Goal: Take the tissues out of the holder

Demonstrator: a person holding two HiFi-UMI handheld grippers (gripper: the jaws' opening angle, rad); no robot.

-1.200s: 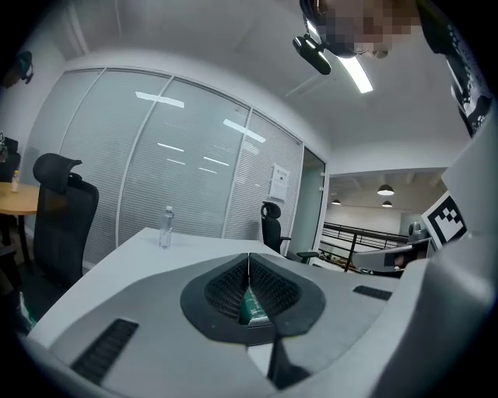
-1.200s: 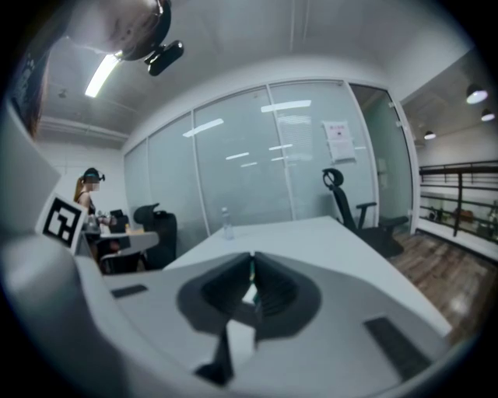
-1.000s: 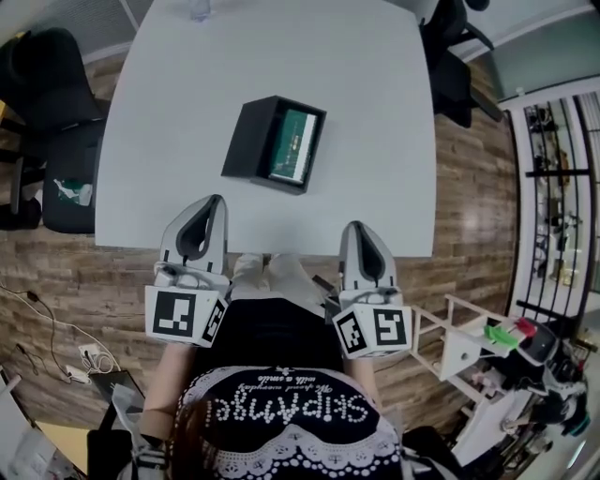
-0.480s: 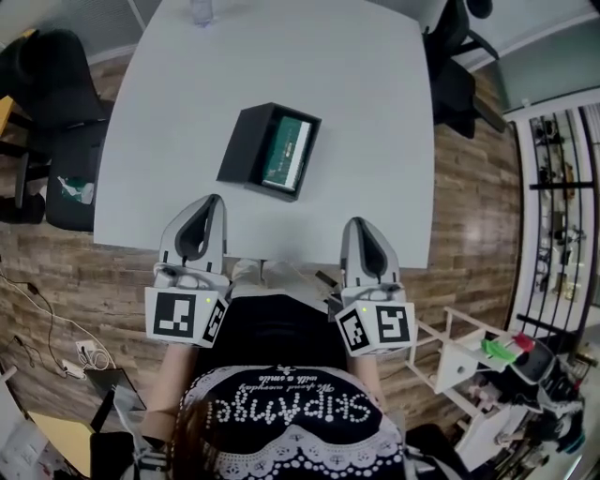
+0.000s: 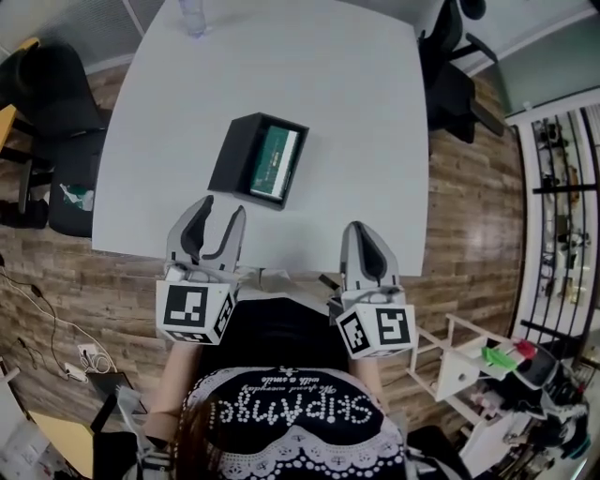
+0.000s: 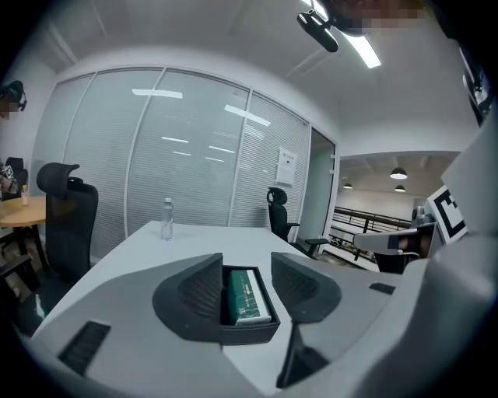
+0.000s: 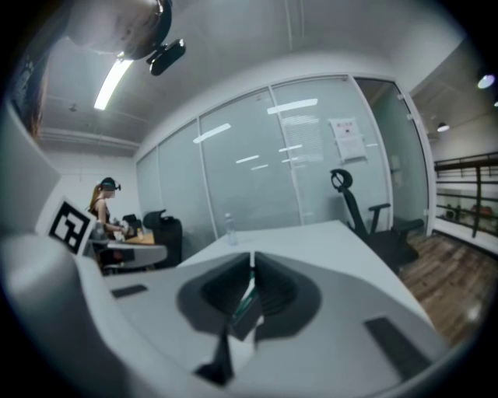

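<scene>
Left gripper first: its jaws have just been opening and now stand about halfway apart, with nothing between the pads. In the left gripper view the holder only shows through the gap, apart from the pads. The right gripper sits on the near side of the holder too, off to the right, with its jaws drawn together to a thin slit and gripping nothing. The tissues are inside the holder, lying along its right-hand wall. The left gripper's own view shows them as a green pack with a pale top edge, and the left jaw covers the holder's other half. Through the right gripper's slit only a green sliver peeks out, and the print on the pack is too small to read. The holder is a matte black rectangular box, open on top, resting on a smooth white table with rounded corners. Far beyond the holder a clear bottle stands at the table's far edge, cut off by the frame in the head view and whole in the left gripper view.
</scene>
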